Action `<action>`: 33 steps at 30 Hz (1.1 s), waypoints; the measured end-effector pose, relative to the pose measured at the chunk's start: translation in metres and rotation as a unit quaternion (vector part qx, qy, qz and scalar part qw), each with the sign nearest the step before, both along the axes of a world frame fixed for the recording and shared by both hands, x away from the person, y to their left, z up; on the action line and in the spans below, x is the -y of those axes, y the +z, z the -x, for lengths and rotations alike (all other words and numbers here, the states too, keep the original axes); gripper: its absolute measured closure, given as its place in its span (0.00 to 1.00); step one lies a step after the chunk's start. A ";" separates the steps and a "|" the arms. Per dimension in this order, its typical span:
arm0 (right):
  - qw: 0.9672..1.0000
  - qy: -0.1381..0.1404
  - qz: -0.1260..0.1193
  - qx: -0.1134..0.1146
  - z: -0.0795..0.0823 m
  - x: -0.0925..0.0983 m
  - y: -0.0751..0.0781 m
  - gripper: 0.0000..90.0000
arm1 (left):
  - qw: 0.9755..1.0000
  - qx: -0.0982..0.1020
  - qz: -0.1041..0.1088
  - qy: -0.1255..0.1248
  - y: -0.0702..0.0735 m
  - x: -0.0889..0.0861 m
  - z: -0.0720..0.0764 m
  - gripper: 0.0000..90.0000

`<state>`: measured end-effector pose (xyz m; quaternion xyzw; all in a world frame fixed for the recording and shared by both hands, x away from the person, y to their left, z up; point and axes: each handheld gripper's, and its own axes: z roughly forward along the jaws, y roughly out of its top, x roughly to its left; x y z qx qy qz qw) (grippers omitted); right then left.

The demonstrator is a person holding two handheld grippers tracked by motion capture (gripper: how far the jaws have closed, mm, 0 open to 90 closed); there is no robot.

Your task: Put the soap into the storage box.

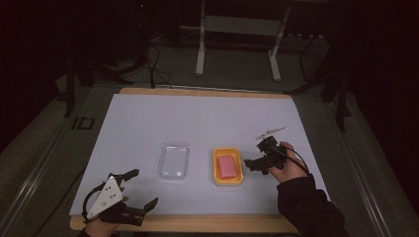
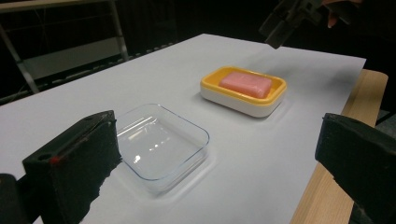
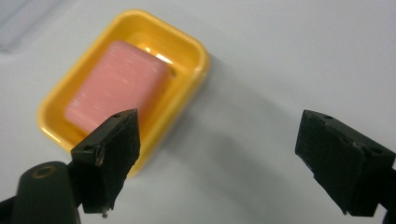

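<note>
A pink bar of soap (image 1: 227, 166) (image 2: 246, 84) (image 3: 114, 86) lies in a yellow dish (image 1: 218, 177) (image 2: 208, 84) (image 3: 196, 51) with a white base, near the middle of the white table sheet. Left of it sits a clear plastic lid or tray (image 1: 173, 161) (image 2: 159, 144), with nothing in it. My right gripper (image 1: 255, 156) (image 3: 219, 140) hovers just right of the dish, jaws wide open, nothing between them; its left jaw overlaps the dish edge in its own view. My left gripper (image 1: 138, 188) (image 2: 210, 177) rests at the table's front left, jaws open, pointing at the clear tray.
The white sheet (image 1: 197, 118) covers a wooden tabletop (image 1: 197, 223) whose edge shows at the front. A small white item (image 1: 271, 131) lies behind the right hand. Dark floor, cables and a metal stand (image 1: 237, 44) lie beyond the table.
</note>
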<state>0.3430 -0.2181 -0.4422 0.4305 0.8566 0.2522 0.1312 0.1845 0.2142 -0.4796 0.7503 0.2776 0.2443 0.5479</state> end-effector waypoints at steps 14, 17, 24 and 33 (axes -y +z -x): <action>0.999 -0.028 -0.022 0.040 0.033 0.044 -0.017 0.16 | 1.000 -0.004 -0.001 0.002 -0.001 0.001 0.000 0.00; 0.998 -0.030 -0.019 0.045 0.039 0.048 -0.022 0.16 | 1.000 -0.003 -0.001 0.000 -0.001 0.001 0.000 0.00; 0.997 -0.042 -0.025 0.054 0.047 0.057 -0.030 0.17 | 1.000 -0.003 0.001 -0.003 0.000 -0.001 0.001 0.00; 0.996 -0.053 -0.041 0.062 0.055 0.070 -0.040 0.17 | 1.000 -0.002 -0.002 -0.009 0.000 -0.001 0.002 0.00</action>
